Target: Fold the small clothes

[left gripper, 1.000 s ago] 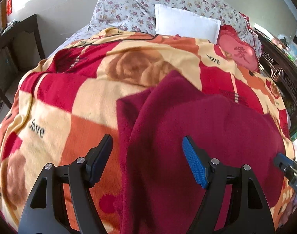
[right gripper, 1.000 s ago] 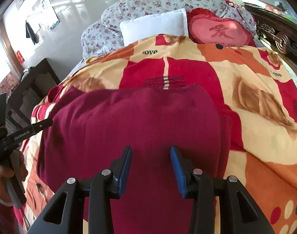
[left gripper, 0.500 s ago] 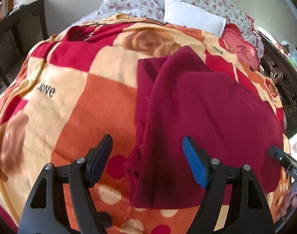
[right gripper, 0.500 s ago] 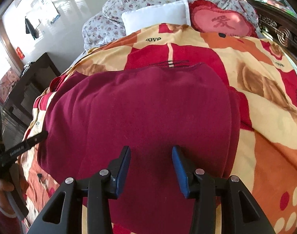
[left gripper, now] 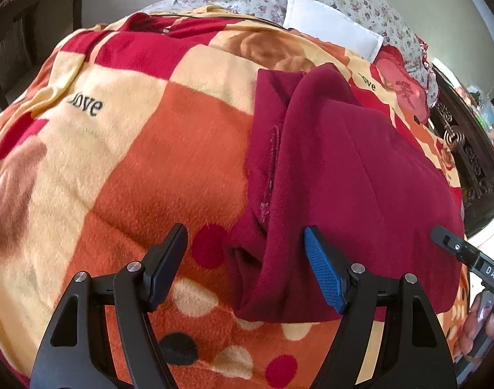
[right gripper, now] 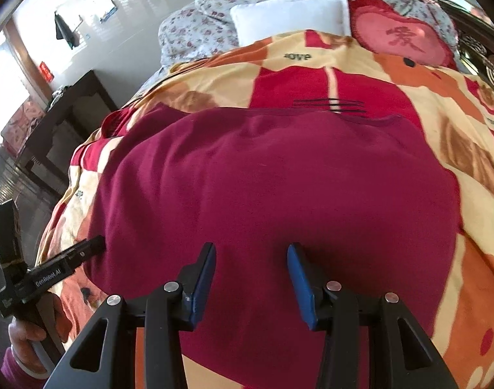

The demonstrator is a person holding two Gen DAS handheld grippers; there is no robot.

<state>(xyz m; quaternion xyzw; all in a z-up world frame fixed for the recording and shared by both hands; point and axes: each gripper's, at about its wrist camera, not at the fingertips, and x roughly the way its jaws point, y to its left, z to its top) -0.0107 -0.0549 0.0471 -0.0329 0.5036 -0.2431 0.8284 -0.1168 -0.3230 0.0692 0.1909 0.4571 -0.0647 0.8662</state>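
Left wrist view: the left gripper (left gripper: pixel 245 264) hangs over the near left corner of the garment (left gripper: pixel 354 175), jaws wide apart, nothing gripped; the rumpled folded edge sits between them, unpinched. The dark red garment lies flat on the blanket (left gripper: pixel 123 149) covering the bed, white pillow (left gripper: pixel 331 32) far behind. At the right edge the right gripper (left gripper: pixel 454 249) pokes in, a hand (left gripper: pixel 480 327) below it.

Right wrist view: the right gripper (right gripper: pixel 251 280) hovers over the garment's (right gripper: pixel 273 175) near edge, jaws partly apart, empty, cloth beneath them. The left gripper (right gripper: pixel 85 251) reaches the garment's left side, hand (right gripper: pixel 29 330) on its handle. A heart cushion (right gripper: pixel 402 39) sits beside the pillow (right gripper: pixel 289 16).
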